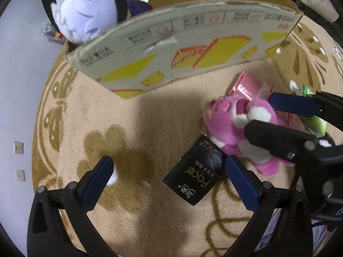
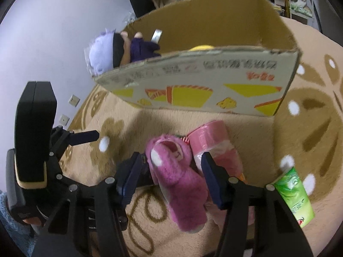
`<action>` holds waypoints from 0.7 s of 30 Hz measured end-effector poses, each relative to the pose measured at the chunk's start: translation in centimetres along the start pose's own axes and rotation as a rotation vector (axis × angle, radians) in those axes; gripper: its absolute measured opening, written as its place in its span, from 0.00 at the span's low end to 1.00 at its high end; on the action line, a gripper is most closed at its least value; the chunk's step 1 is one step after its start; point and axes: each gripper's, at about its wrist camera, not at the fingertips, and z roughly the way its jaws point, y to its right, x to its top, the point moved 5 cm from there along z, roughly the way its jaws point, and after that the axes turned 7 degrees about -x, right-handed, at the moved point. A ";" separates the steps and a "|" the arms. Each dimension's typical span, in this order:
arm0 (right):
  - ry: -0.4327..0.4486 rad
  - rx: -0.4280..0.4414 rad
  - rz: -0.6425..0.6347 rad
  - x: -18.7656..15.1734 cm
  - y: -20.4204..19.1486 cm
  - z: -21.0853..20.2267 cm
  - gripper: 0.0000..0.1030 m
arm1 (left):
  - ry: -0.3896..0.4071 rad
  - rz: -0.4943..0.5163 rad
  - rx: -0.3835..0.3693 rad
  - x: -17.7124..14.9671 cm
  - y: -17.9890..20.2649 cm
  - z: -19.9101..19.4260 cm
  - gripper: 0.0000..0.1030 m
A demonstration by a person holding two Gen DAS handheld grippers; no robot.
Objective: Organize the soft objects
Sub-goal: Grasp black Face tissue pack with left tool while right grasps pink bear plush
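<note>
The cardboard box (image 2: pixel 214 90) stands on the beige rug (image 1: pixel 150 128) in front of you. Just before it lies the pink plush bear (image 2: pixel 182 184), which your right tool (image 2: pixel 171 165) is gripping. Your left tool (image 1: pixel 169 171) hangs open over a black packet (image 1: pixel 193 177).

Pink plush bear (image 2: pixel 180 184) between right tongs (image 2: pixel 171 167)

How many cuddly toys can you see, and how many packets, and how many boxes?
Cuddly toys: 2, the pink plush bear on the rug and the lavender-haired doll in the box.
Packets: 3, the black pack, the pink pack and the green pack.
Boxes: 1, the cardboard box.
Total: 6
</note>
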 end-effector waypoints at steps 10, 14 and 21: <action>-0.043 -0.014 -0.007 -0.4 -0.1 2.1 0.47 | -0.081 0.002 -0.045 -0.6 0.7 2.6 1.00; -0.052 0.002 0.008 -0.3 0.0 2.8 0.47 | -0.124 0.001 -0.024 -0.8 0.3 4.0 0.99; -0.056 -0.022 0.002 -0.4 -0.5 3.9 0.42 | -0.121 0.007 -0.042 -0.5 0.4 4.7 0.88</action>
